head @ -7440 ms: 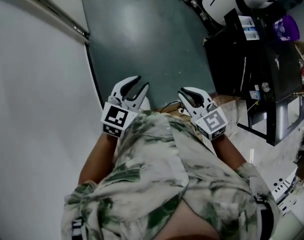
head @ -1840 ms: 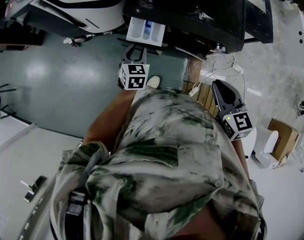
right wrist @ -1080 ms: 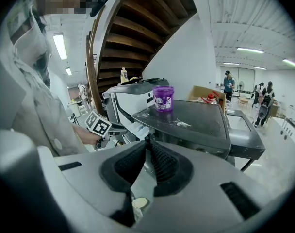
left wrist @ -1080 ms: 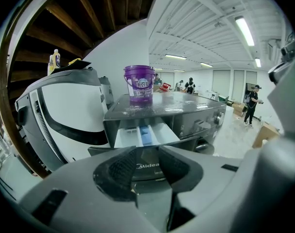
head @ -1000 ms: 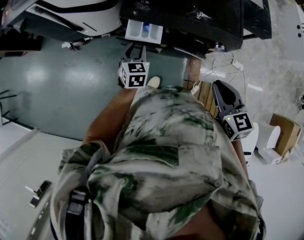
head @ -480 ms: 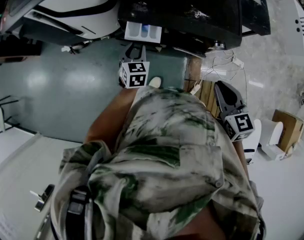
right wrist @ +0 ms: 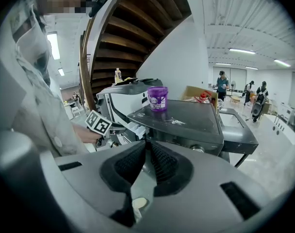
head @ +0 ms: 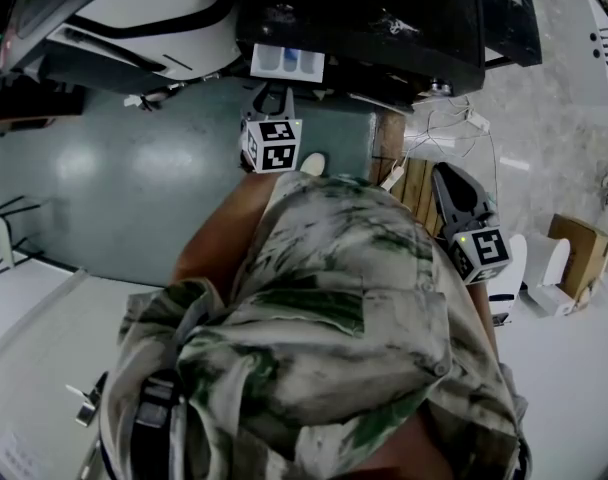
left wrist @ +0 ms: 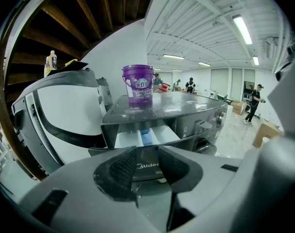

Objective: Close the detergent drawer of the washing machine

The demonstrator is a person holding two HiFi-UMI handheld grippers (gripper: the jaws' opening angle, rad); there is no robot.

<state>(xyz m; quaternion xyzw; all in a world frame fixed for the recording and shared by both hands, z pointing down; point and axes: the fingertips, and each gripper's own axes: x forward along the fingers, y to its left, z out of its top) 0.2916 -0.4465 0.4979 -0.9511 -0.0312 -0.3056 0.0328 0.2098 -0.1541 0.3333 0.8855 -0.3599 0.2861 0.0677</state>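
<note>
The dark washing machine (head: 384, 28) stands ahead of me, and its white detergent drawer (head: 287, 62) sticks out of the front. In the left gripper view the drawer (left wrist: 142, 137) shows white compartments and a blue one, just under the machine's top. My left gripper (head: 274, 90) hangs right below the drawer's front; its jaws (left wrist: 148, 166) stand a little apart with nothing between them. My right gripper (head: 446, 171) is held off to the right, away from the machine, and is shut on nothing (right wrist: 146, 152). A purple tub (left wrist: 138, 84) sits on the machine's top.
A white appliance (head: 134, 18) stands left of the washing machine. Wooden boards (head: 414, 183) and loose cables lie on the floor at its right corner, with a cardboard box (head: 574, 243) further right. A wooden staircase (right wrist: 133, 28) rises overhead. People (left wrist: 256, 101) stand far off.
Seven seconds ago I faced a white wall with both grippers near my body; I have since turned to the machine. Over the last second the left gripper hardly moved below the drawer.
</note>
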